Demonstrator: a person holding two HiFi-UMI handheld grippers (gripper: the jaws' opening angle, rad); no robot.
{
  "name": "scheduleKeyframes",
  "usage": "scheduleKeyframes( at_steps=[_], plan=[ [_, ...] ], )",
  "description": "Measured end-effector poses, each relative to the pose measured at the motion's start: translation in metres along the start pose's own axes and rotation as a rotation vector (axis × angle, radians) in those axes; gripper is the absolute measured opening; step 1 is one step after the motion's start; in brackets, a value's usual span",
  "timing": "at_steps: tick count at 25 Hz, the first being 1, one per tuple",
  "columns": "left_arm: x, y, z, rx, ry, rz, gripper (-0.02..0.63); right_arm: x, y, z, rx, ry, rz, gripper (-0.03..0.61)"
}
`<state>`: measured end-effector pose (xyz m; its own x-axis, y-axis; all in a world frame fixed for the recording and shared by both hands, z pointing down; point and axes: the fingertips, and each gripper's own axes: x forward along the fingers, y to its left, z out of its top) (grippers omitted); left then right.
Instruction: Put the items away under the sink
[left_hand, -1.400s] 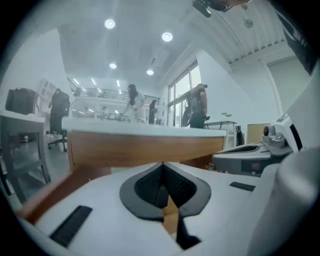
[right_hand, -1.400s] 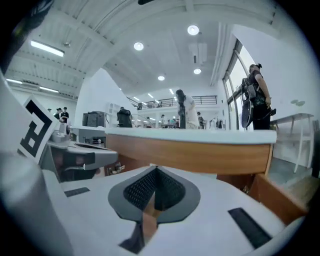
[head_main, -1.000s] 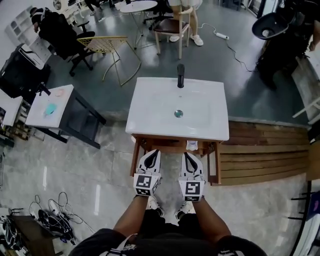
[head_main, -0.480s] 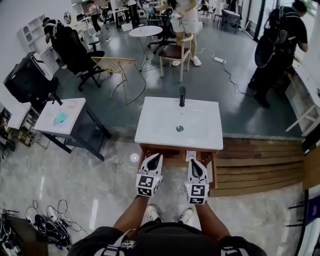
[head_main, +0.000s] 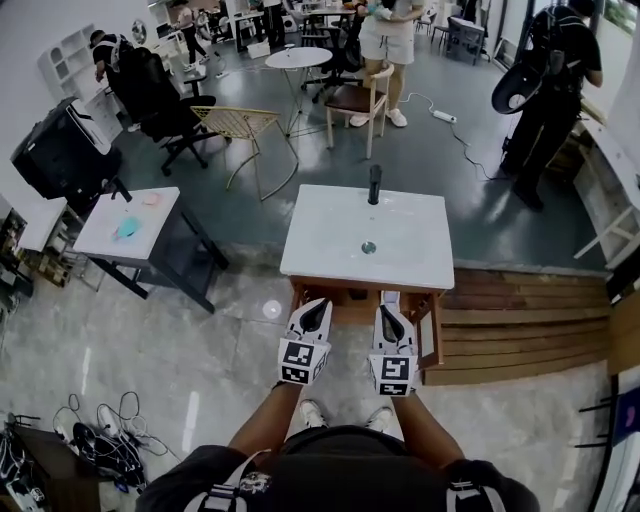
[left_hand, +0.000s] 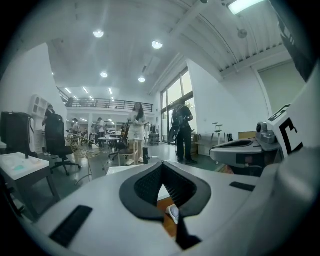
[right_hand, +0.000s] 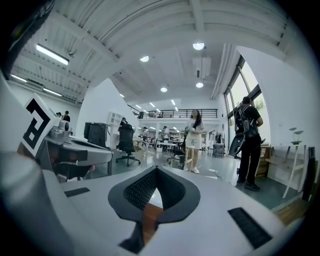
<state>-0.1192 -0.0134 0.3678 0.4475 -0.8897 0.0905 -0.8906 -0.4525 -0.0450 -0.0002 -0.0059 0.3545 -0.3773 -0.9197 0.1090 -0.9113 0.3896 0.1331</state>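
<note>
Sink (head_main: 405, 235): white basin on a wooden stand (head_main: 436, 325), in the middle of the room, with a black faucet (head_main: 375, 185) upright at its far edge.
Item: a small white item (head_main: 389, 298) lies on the stand under the basin, towards the right side, just ahead of the right gripper's tips; what it is cannot be made out.
Left gripper (head_main: 316, 306): held level in front of the stand, jaws closed tip to tip (left_hand: 161, 164), nothing gripped. Only a sliver of wood and a small white shape show through the gap behind the tips.
Right gripper (head_main: 387, 314): beside the left one and apart from it, also level, jaws fully together (right_hand: 156, 169), nothing between them.
Person: stands facing the sink, forearms stretched forward, shoes visible below the grippers.
Side table (head_main: 155, 210): white top, to the left of the sink and well apart from it, carrying a teal object (head_main: 127, 228).
Wire chair (head_main: 240, 125): beyond the side table.
Wooden chair (head_main: 352, 100): behind the sink.
Decking (head_main: 520, 320): wooden boards to the right of the stand.
Cables (head_main: 100, 440): a tangle on the floor at lower left.
</note>
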Motion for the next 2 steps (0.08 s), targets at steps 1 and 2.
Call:
scheduleKeyframes(
  at_steps=[1,2],
  plan=[
    [-0.0012,0.0017,0.0012,0.002,-0.003,0.0,-0.002,0.0012,0.002,0.0028,0.0,-0.008,0.001,0.023],
    [-0.0026,0.0033,0.0022,0.004,-0.006,0.0,-0.002,0.0021,0.0041,0.0052,0.0,-0.015,0.003,0.023]
  ],
)
